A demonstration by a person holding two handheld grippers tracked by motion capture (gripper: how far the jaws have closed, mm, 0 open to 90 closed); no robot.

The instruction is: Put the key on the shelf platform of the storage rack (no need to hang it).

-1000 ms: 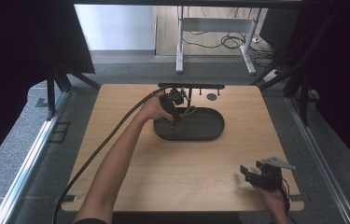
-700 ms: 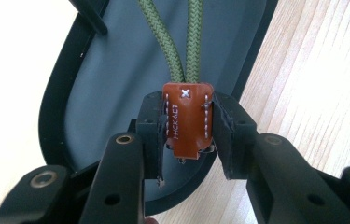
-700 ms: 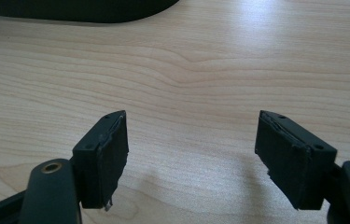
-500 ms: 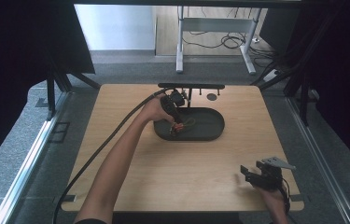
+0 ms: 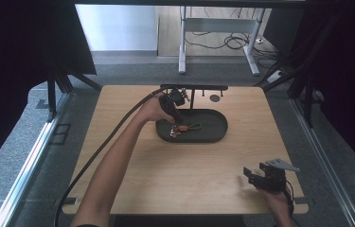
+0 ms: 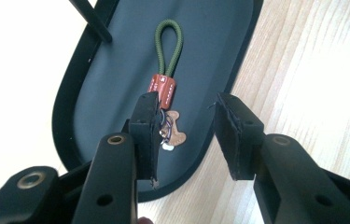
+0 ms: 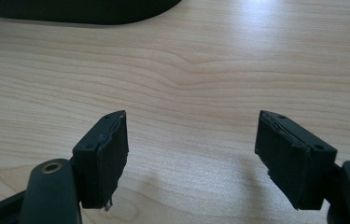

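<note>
The left gripper [image 6: 186, 135] hangs over the near end of a dark oval tray [image 6: 93, 107] that stands on the wooden table [image 5: 184, 175]. Its 2 jaws have just been opening, and they stand apart with no thing pressed between the pads. A keychain [image 6: 165, 88] lies flat in the tray, with a green cord loop, an orange-brown tag and small keys bunched at its near end. In the left gripper view the keys are just beside the left pad [image 6: 145, 133]; I cannot tell if they touch it. In the high view the keychain [image 5: 184, 128] lies in the left half of the tray, just below the left gripper [image 5: 174, 105].

The right gripper [image 7: 191, 156] rests near the table's near right corner, well apart from the tray. Its jaws are spread wide and hold nothing, with bare wood between them.
</note>
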